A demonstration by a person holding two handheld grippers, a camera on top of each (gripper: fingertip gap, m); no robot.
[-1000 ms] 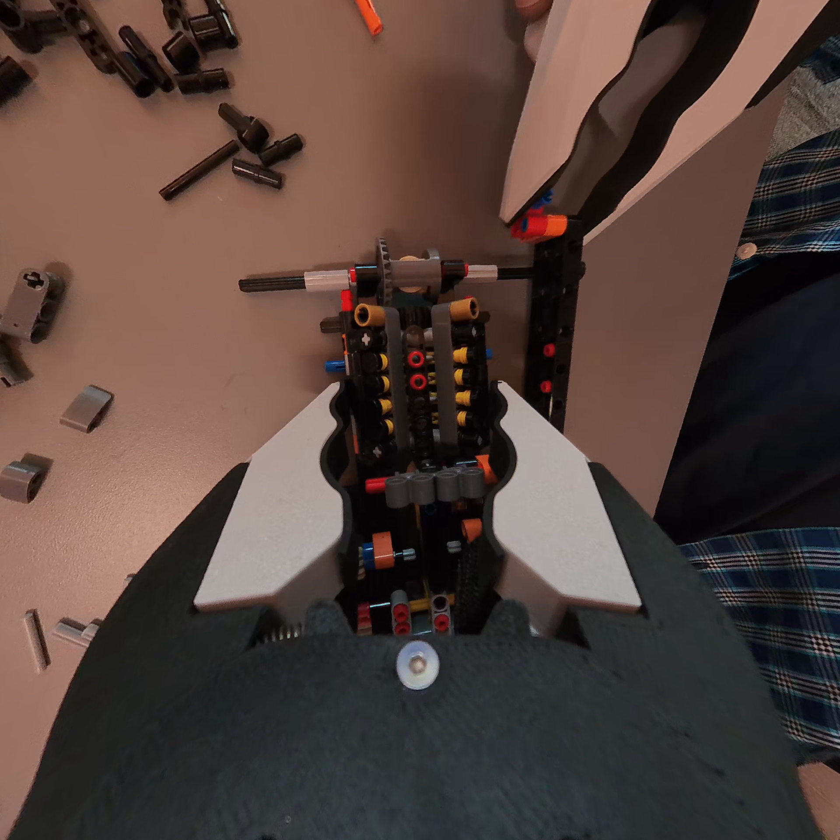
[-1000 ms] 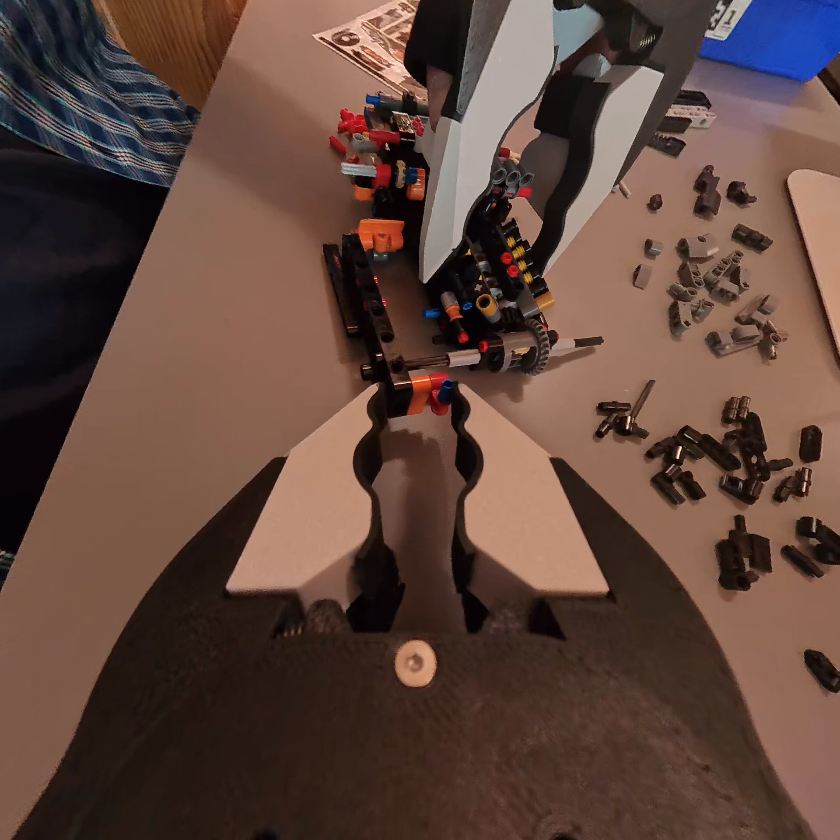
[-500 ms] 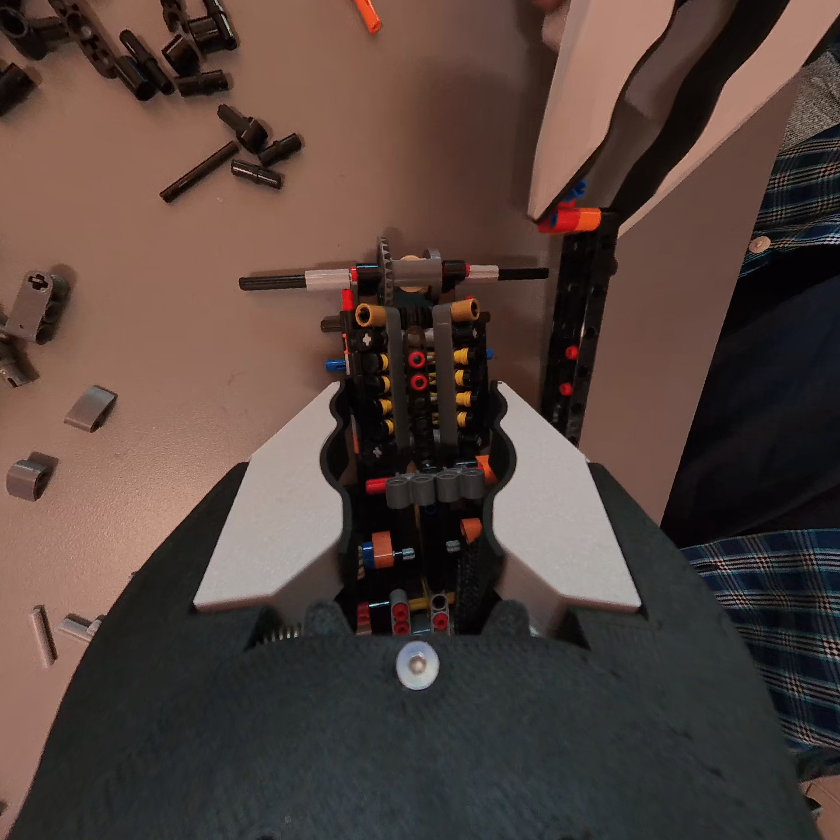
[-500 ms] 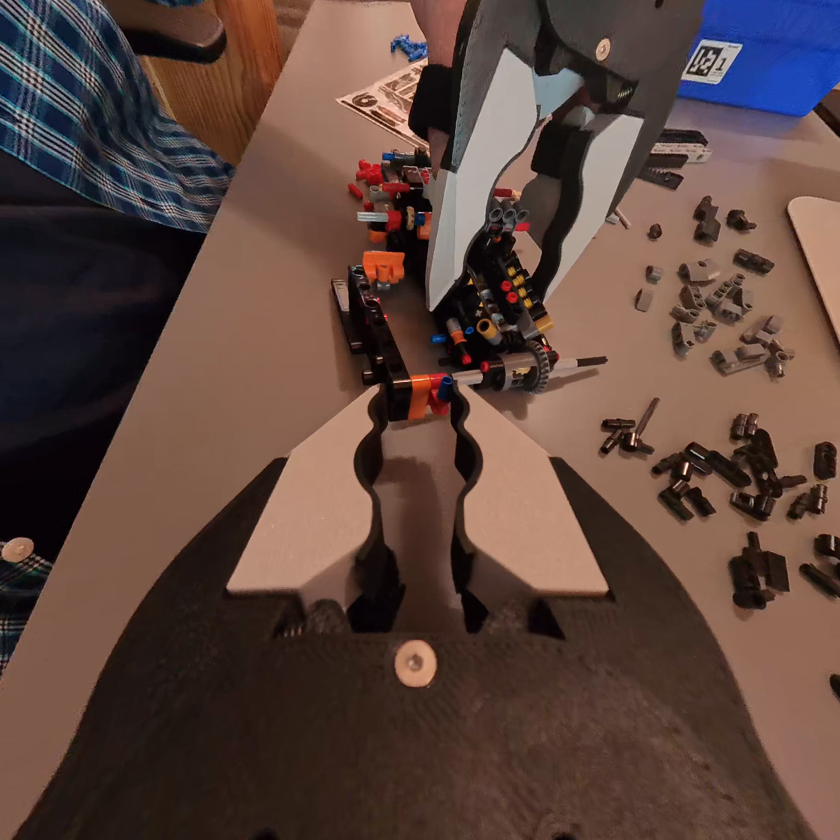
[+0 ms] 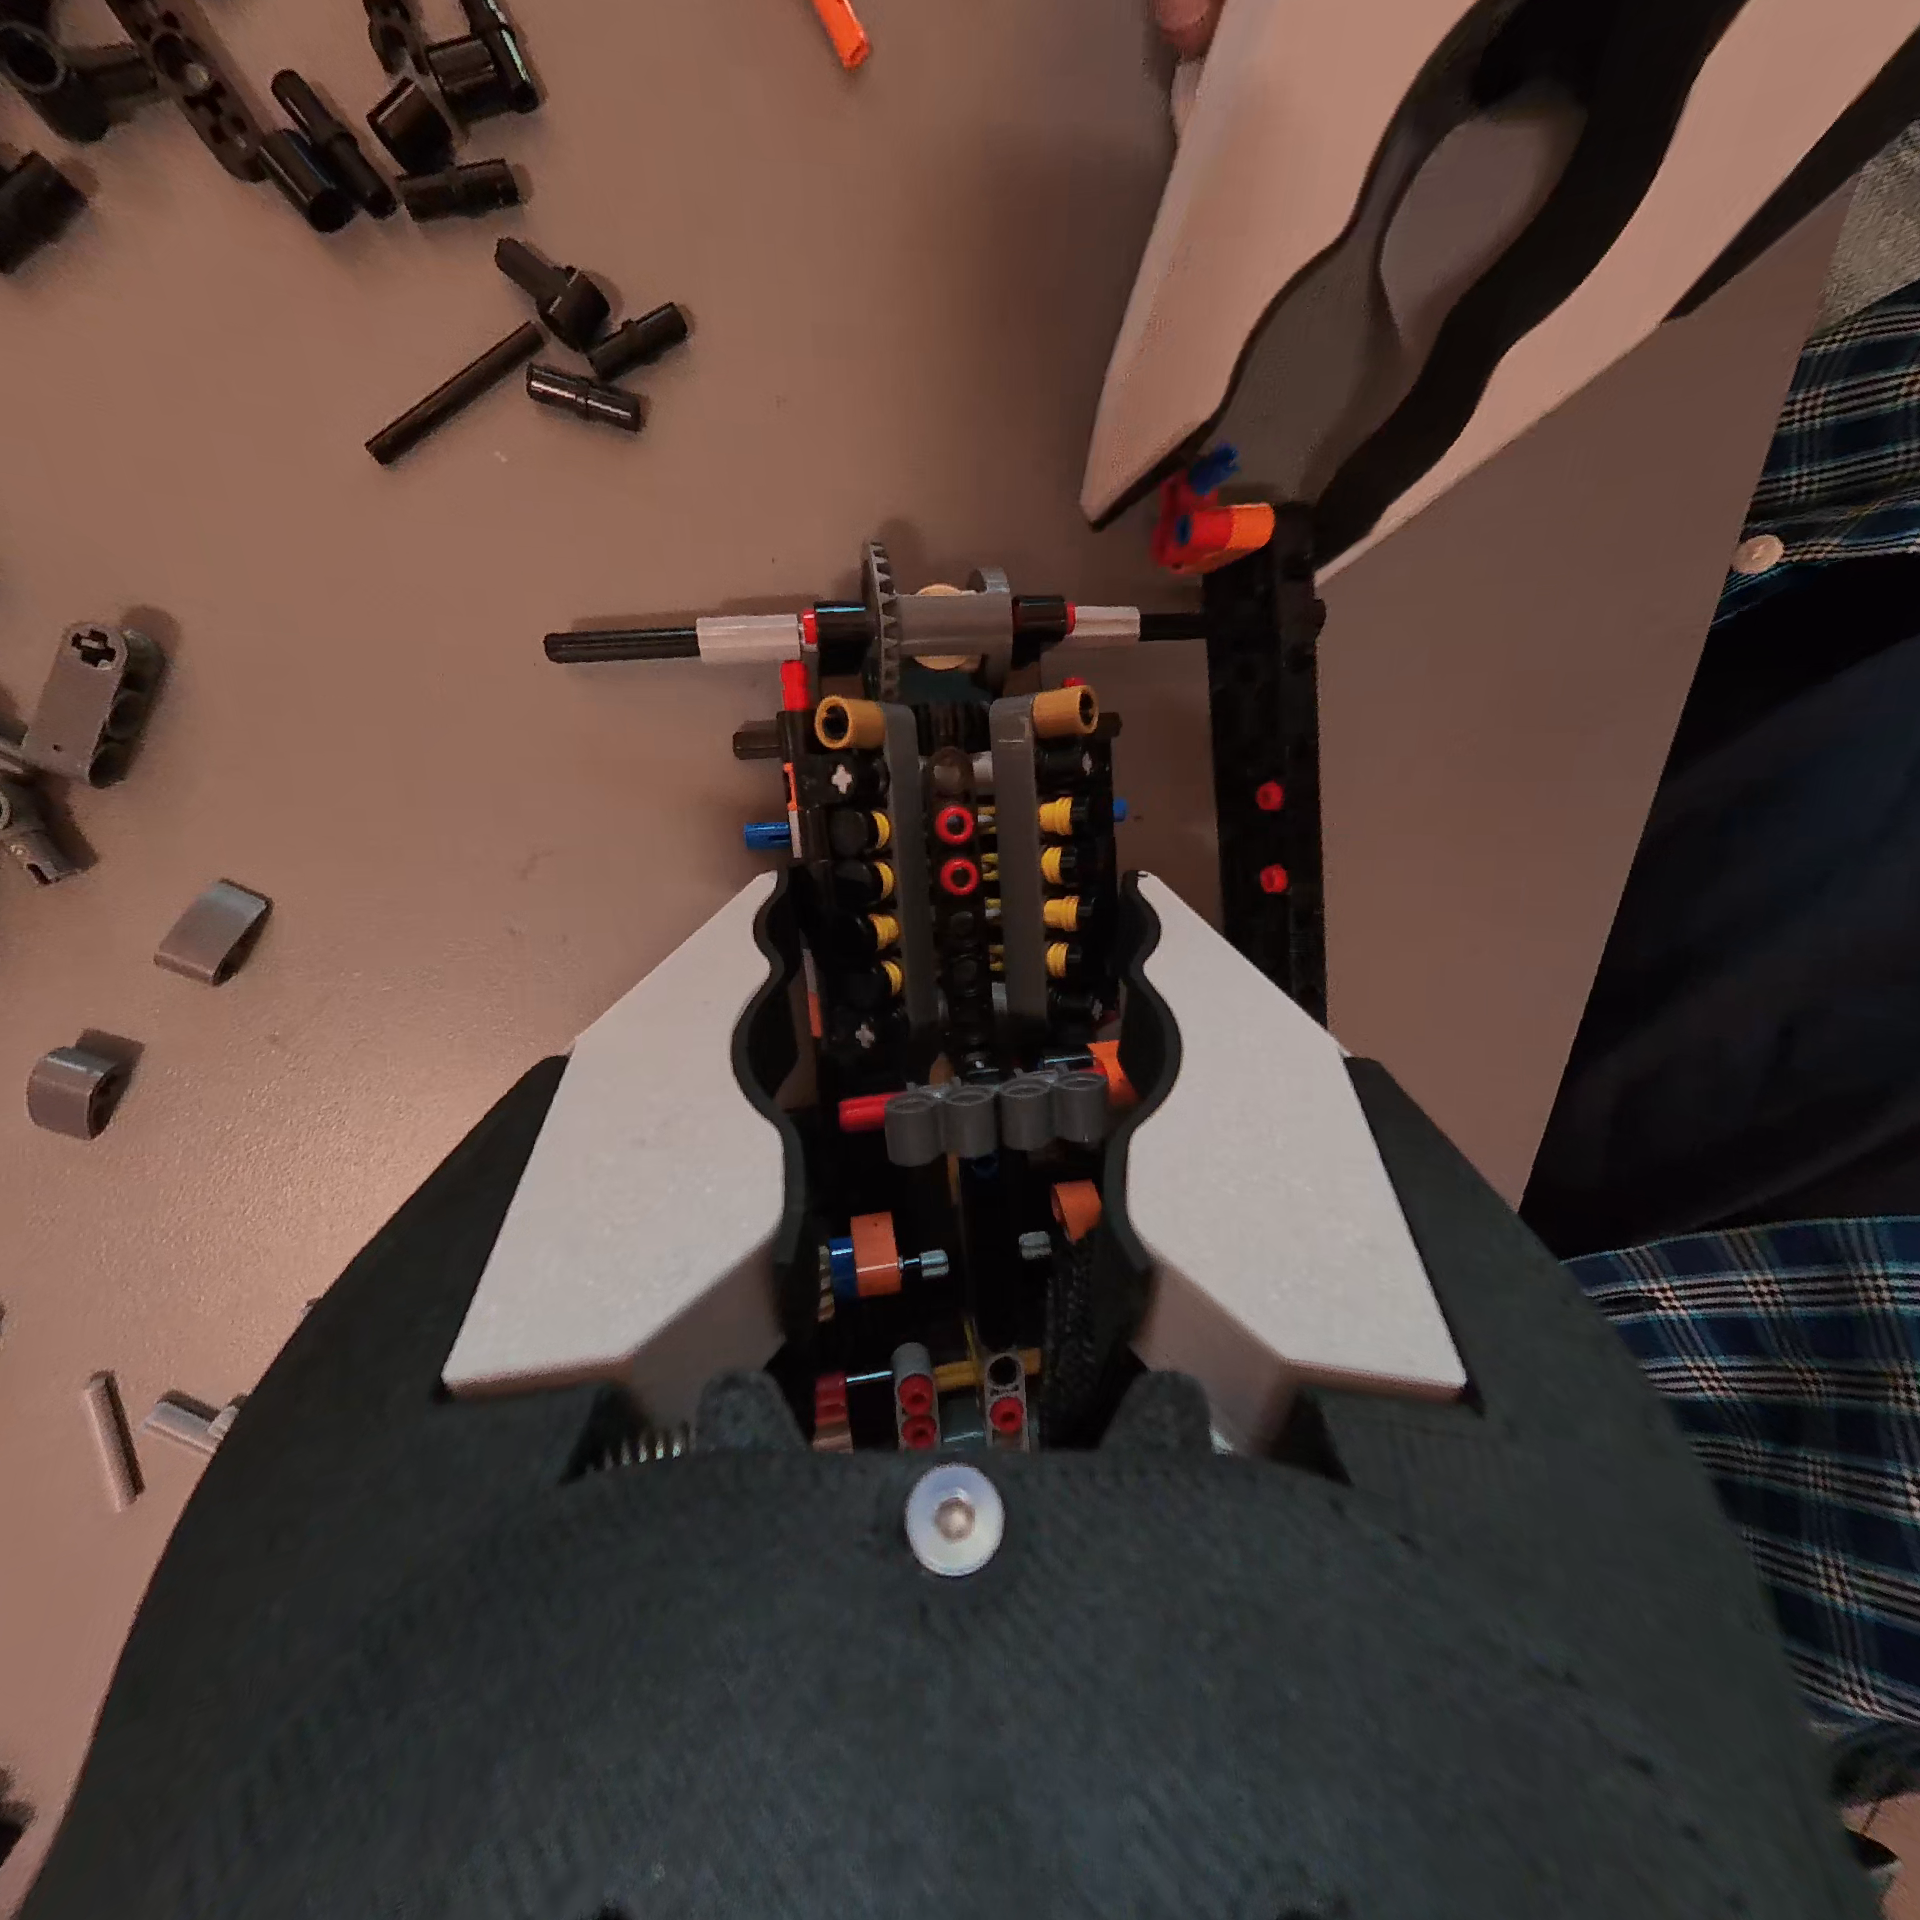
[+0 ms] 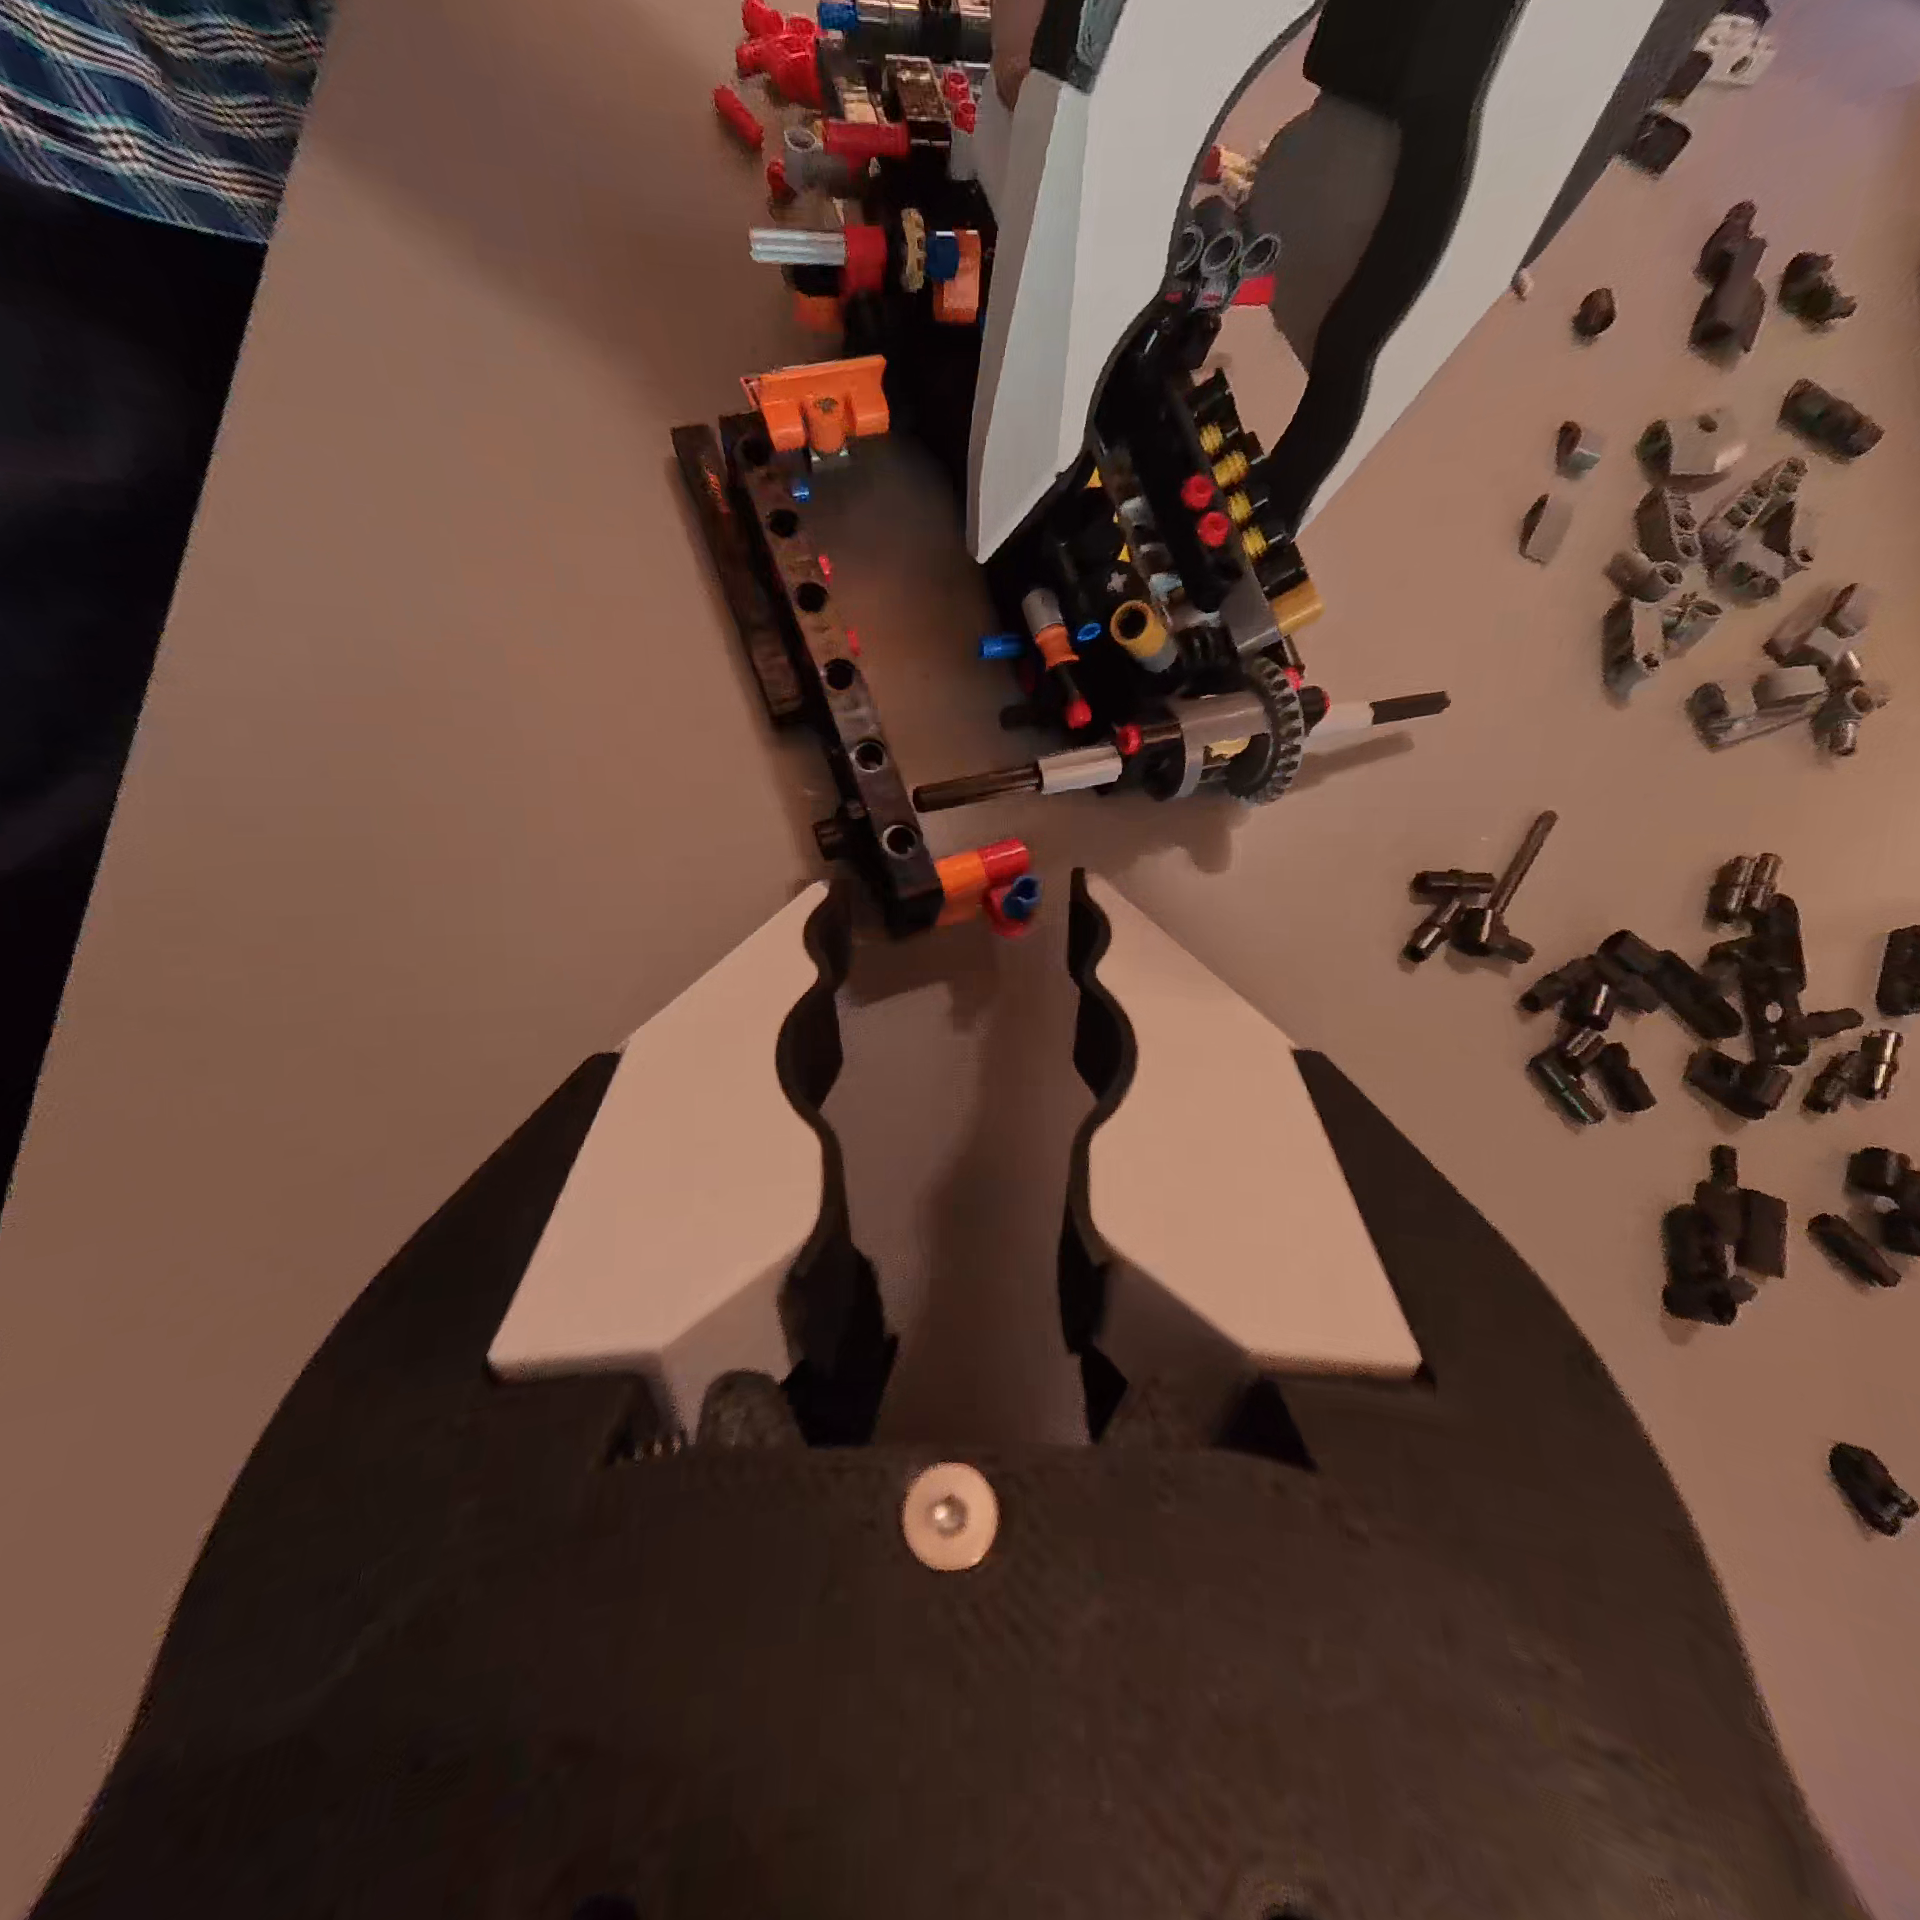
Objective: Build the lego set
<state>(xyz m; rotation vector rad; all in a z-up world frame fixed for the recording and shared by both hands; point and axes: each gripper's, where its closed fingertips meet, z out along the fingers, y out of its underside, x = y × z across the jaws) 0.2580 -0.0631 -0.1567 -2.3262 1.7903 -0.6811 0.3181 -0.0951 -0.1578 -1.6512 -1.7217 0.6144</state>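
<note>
Two hand-held grippers: left hand-held gripper [image 5: 956, 914] pinching chassis [image 5: 961, 883] sides on counter [image 5: 623, 499]; right of chassis, black beam [image 6: 821, 665], orange tip [image 6: 961, 878] before right hand-held gripper [image 6: 951, 883], spread. Probably light, rigid, pins fragile; best gripped at beam end.

The left gripper [image 5: 956, 914] is clamped around the lego chassis [image 5: 961, 883], one grey finger on each flank. A black axle [image 5: 623, 644] with a gear [image 5: 878, 623] crosses the chassis's far end. To the right, the right gripper [image 5: 1226, 499] hangs over the orange and red connector [image 5: 1210, 530] capping a long black beam [image 5: 1268, 790]. Loose black pins [image 5: 582, 343] and grey connectors [image 5: 213, 930] litter the table [image 5: 312, 675].
</note>
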